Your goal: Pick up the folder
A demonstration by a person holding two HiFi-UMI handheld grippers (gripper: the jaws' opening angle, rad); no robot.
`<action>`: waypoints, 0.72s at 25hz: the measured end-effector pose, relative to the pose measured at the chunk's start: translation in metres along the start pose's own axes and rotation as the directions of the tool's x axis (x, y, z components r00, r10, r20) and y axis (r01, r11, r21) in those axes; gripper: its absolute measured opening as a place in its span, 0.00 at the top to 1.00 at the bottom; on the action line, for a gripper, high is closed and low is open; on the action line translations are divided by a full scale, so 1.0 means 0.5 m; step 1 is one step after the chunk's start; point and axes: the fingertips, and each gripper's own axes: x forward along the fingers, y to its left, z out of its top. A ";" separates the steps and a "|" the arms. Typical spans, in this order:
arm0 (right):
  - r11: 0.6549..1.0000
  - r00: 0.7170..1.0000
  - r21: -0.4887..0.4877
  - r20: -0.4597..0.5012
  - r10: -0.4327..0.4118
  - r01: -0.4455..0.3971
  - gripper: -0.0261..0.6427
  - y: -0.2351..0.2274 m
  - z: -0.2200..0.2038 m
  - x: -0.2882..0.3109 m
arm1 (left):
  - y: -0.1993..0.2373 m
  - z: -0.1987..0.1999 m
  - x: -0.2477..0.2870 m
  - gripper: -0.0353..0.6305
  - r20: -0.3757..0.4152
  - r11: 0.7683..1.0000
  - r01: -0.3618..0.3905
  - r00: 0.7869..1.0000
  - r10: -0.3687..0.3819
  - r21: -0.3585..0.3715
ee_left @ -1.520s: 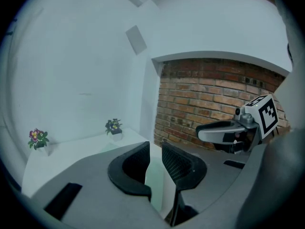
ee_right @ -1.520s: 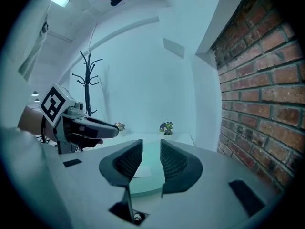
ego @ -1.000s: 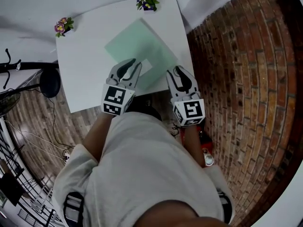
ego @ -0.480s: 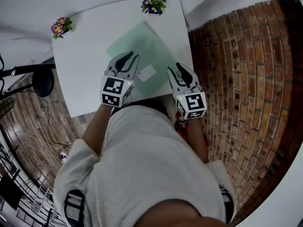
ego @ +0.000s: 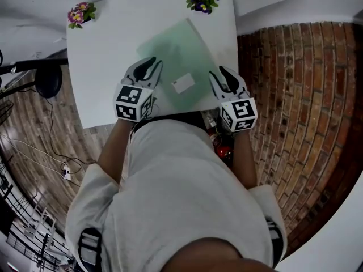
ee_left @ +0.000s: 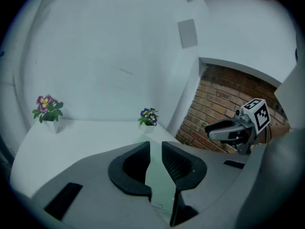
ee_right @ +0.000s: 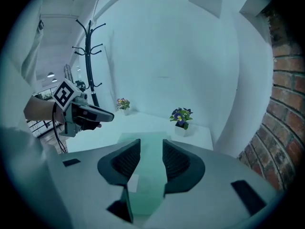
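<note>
Two claws hang over the green folder [ego: 180,58] that lies flat on the white tabletop [ego: 102,55], the left claw [ego: 150,63] at its left edge with jaws slightly apart, the right claw [ego: 224,71] at its right edge with jaws wider apart, both holding nothing.

Left tool [ego: 152,62] jaws slightly apart, right tool [ego: 221,72] jaws wider apart
</note>
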 end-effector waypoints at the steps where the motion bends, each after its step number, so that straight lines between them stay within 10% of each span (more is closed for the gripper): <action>1: 1.000 1.000 -0.010 -0.007 0.018 -0.018 0.74 -0.003 0.002 0.011 | 0.008 -0.006 -0.005 0.82 -0.004 1.000 -0.009 1.000 0.009 -0.019; 18: 0.945 0.933 -0.032 -0.171 0.316 -0.326 0.74 -0.045 -0.085 0.134 | 0.009 -0.171 -0.017 0.82 -0.164 0.945 -0.196 0.974 0.156 -0.260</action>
